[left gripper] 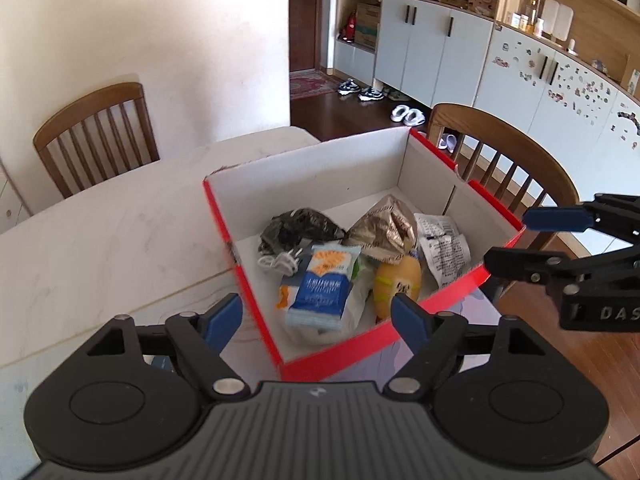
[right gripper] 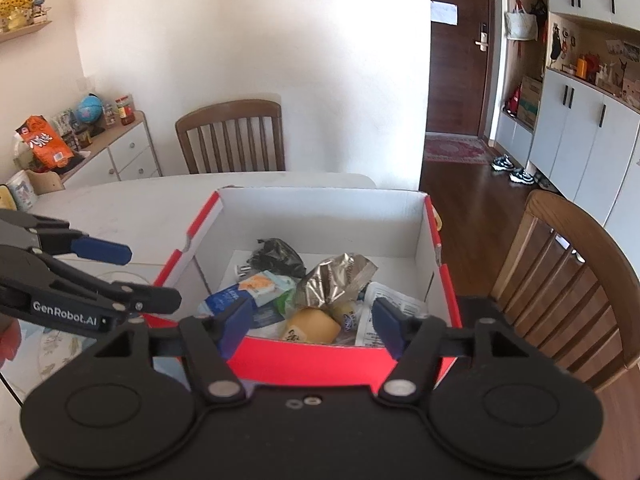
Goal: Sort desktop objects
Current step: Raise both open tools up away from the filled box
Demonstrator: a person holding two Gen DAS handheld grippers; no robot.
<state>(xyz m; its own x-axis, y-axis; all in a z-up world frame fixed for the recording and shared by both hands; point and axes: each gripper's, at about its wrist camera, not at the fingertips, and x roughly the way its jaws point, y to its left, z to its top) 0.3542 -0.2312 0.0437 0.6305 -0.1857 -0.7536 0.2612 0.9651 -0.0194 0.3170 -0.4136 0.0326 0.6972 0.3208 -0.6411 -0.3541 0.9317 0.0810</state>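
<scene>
Red box (left gripper: pixel 384 344) with white inner walls on white table (left gripper: pixel 100 240). Inside box, left to right: black crumpled bag (left gripper: pixel 298 228) at far left with white cable (left gripper: pixel 276 261) just in front; blue-white snack packet (left gripper: pixel 320 288) near front wall; gold foil wrapper (left gripper: pixel 384 226) in middle; yellow bottle (left gripper: pixel 398 284) lying at front; white printed paper (left gripper: pixel 444 248) at right. Print on packets blurred, unreadable. Left gripper (left gripper: pixel 318 316) above box's front-left corner, jaws wide, empty. Right gripper (right gripper: pixel 310 322) above box's front wall, jaws wide, empty.
</scene>
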